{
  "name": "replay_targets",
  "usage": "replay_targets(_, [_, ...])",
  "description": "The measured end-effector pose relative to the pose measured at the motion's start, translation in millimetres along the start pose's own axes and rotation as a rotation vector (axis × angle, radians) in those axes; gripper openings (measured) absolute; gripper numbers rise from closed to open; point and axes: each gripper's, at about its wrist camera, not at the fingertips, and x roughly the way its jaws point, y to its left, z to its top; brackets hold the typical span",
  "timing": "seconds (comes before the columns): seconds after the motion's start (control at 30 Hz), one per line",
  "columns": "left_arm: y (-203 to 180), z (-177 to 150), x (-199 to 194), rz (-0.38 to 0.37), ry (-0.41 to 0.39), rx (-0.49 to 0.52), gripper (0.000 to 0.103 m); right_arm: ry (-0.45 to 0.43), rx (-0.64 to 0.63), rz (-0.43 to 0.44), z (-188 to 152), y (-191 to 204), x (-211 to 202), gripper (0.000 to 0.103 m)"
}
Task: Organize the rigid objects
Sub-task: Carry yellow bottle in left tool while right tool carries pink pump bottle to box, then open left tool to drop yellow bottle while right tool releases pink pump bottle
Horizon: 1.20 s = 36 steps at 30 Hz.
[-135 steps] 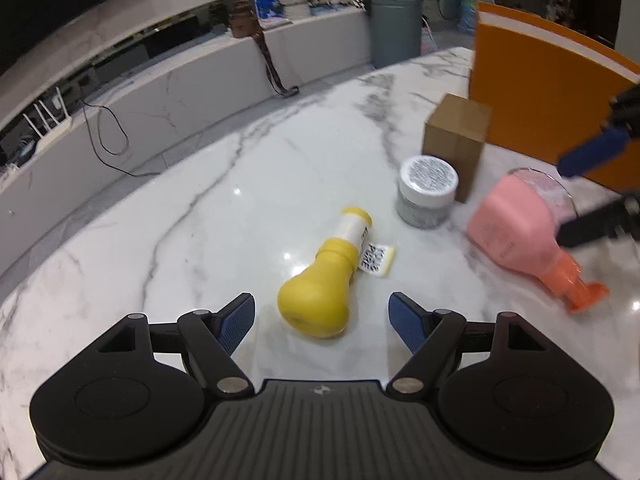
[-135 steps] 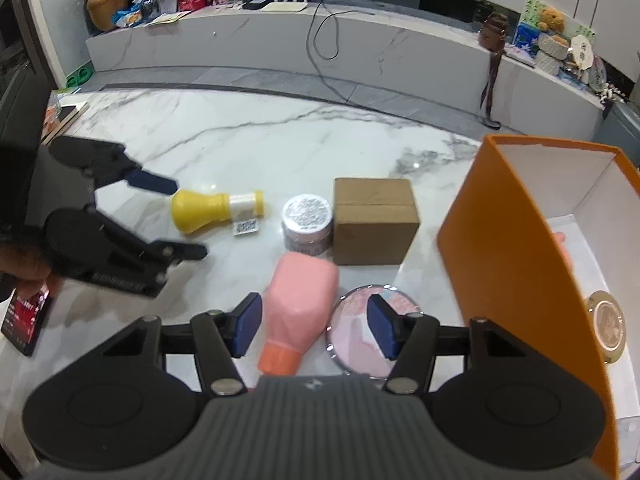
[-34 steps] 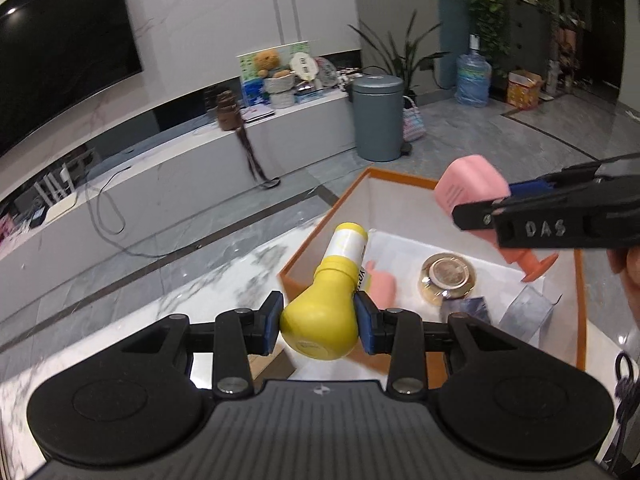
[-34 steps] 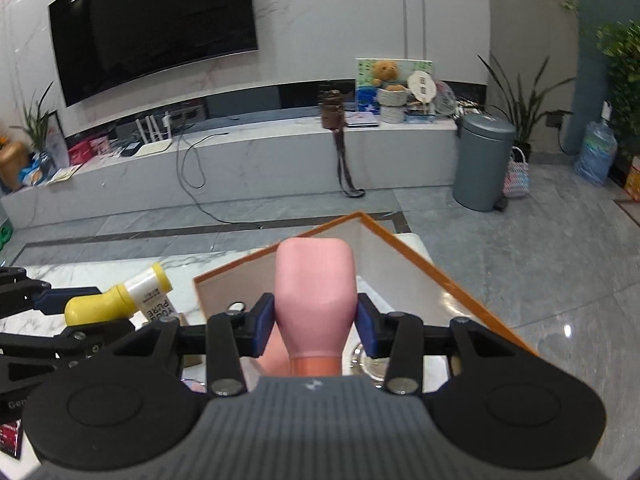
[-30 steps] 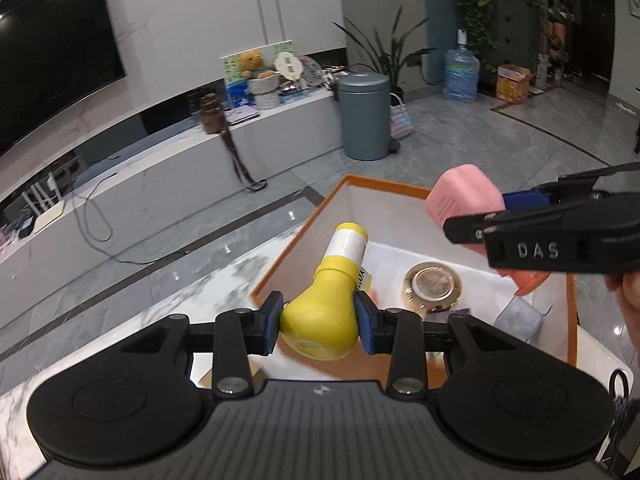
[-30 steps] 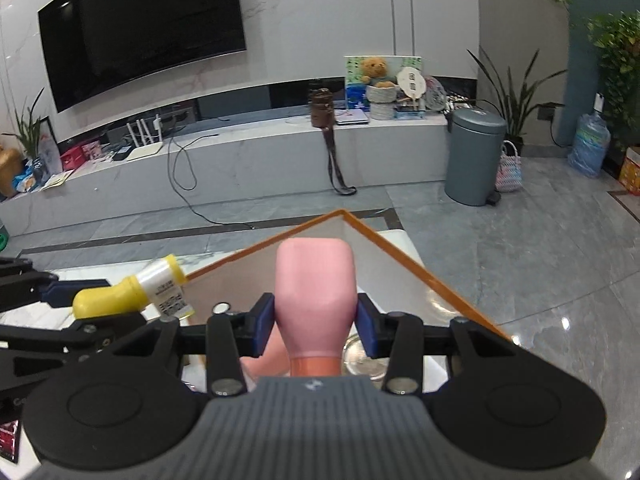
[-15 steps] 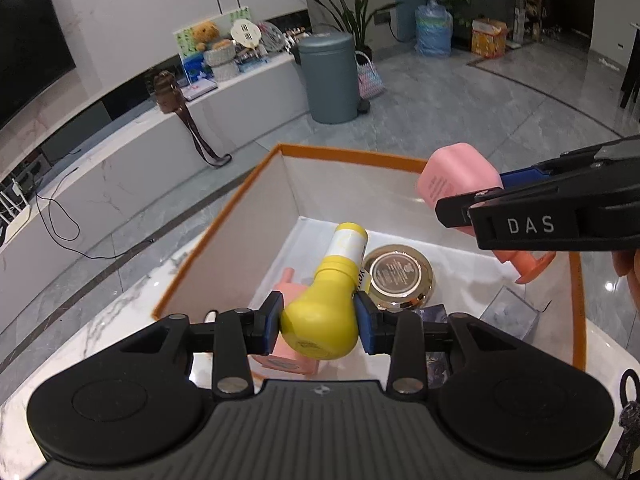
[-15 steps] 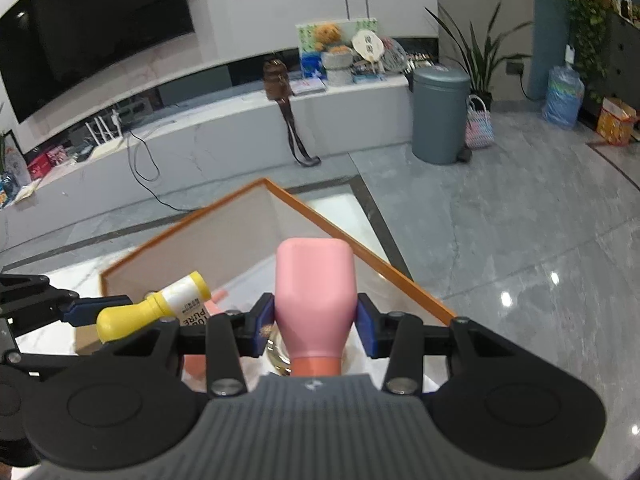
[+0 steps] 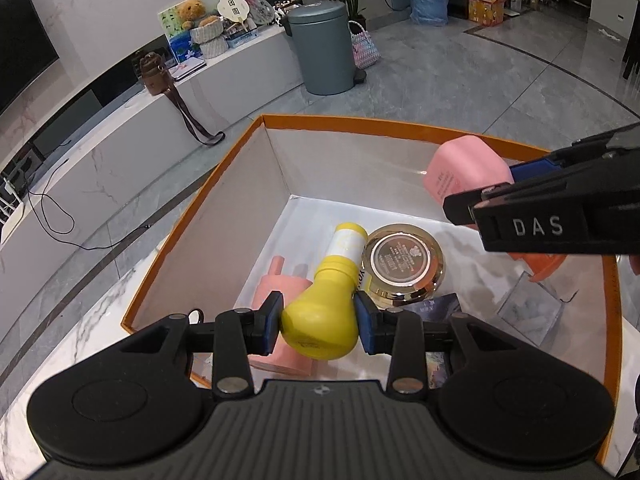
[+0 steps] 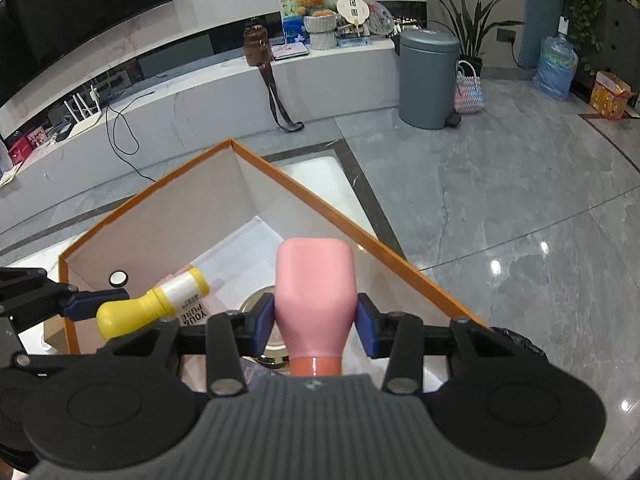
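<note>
The orange box [image 9: 192, 216] stands open on the marble table [image 9: 80, 320], and its white inside already holds several things. On the floor of the box lie a round gold compact [image 9: 404, 264], a pink bottle [image 9: 280, 304] on its side, a small clear cube [image 9: 528, 312] and a dark card [image 9: 440, 308] that is partly hidden behind the left gripper. Behind the box there is a low white bench [image 10: 200, 108] with a brown bag [image 10: 258, 46], a teddy bear picture [image 10: 316, 0] and a grey bin [image 10: 428, 76] on the floor near it.

The left gripper [image 9: 319, 322] is above the near part of the box. Its blue pads [image 9: 272, 320] press on both sides of the round body of the yellow bottle [image 9: 324, 316], so the fingers are closed on it, with only the width of the bottle between them. The neck and the white label of the bottle point forward and away from the gripper, over the gold compact and the pink bottle.

The right gripper [image 10: 316, 322] hangs over the far right side of the box, near the orange rim. Its fingers are closed on the pink pump bottle [image 10: 314, 292], pads touching the two sides of the body; the orange cap end points back to the gripper and the flat bottom points forward. In the right wrist view the yellow bottle is to the left, apart from the pink one.
</note>
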Motion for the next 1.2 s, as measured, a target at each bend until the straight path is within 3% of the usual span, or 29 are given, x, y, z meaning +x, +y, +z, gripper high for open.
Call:
replay_targets(0.57, [22.4, 28.5, 44.0, 0.078, 0.062, 0.064, 0.043, 0.024, 0.153, 0.114, 14.8, 11.0, 36.6, 0.043])
replay_targets(1.2, [28.2, 38.0, 73.3, 0.068, 0.100, 0.086, 0.043, 0.074, 0.342, 0.160, 19.0, 23.9, 97.4, 0.043])
